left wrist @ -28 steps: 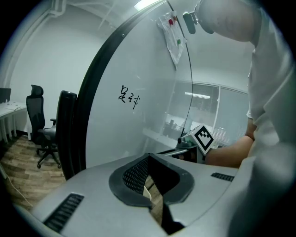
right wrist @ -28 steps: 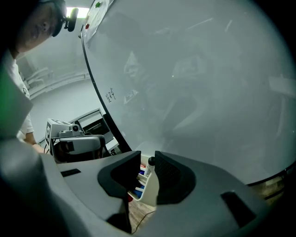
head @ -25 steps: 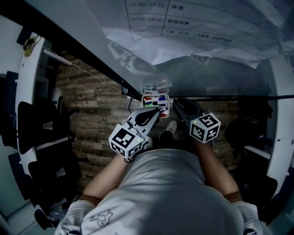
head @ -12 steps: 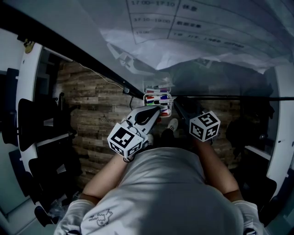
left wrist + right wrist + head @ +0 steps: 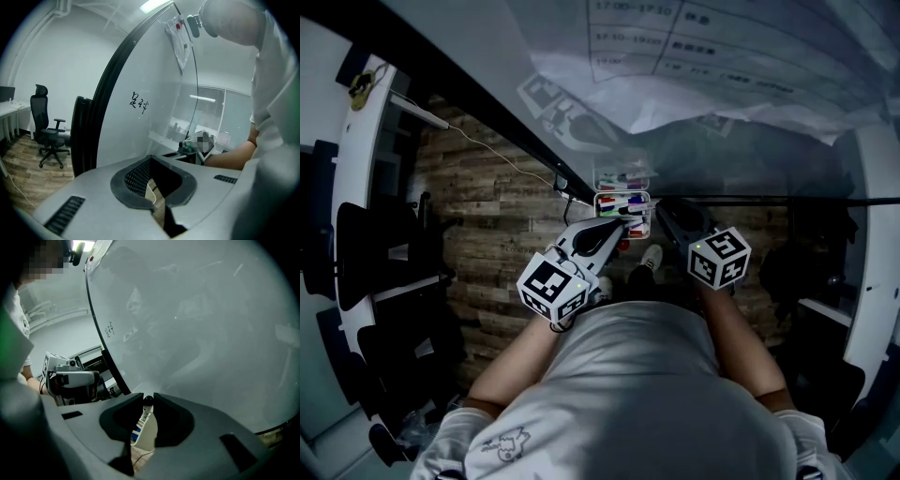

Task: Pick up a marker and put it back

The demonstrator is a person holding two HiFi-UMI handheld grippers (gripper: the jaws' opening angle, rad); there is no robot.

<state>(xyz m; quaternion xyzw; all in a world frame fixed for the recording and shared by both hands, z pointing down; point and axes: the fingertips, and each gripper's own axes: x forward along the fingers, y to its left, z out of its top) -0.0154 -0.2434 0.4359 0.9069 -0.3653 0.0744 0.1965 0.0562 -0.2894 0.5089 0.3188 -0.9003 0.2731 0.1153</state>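
1. Slippage is the first risk. The right gripper point(image 5: 148, 397) has its fingers closed on a marker point(image 5: 146, 409), pinching it near the black end only. The white, blue-labelled barrel runs back between the fingers. So short a hold could let the marker pivot, or drop to the wooden floor point(image 5: 487, 225).
2. Marker and gripper sit just beside the right side of the marker tray point(image 5: 620, 193), which is mounted on the whiteboard point(image 5: 741, 150) and holds several other coloured markers. I cannot tell whether the marker is coming out or going back. Either way, a tilted barrel could catch the rim or ride up on its neighbours.
3. Crowding is the next hazard. The left gripper point(image 5: 622, 226) points at the same tray from the other side, its fingertips meeting with nothing between them. With both tools close to one small tray, they could bump, or the left one could knock markers out.
4. Tray strength is a guess: it looks like light, clear plastic. A hard push might shift or unhook it, though its fixing cannot be seen.
5. Dim light and reflections on the board make the tray's opening hard to judge, so the marker could be set down short of it.
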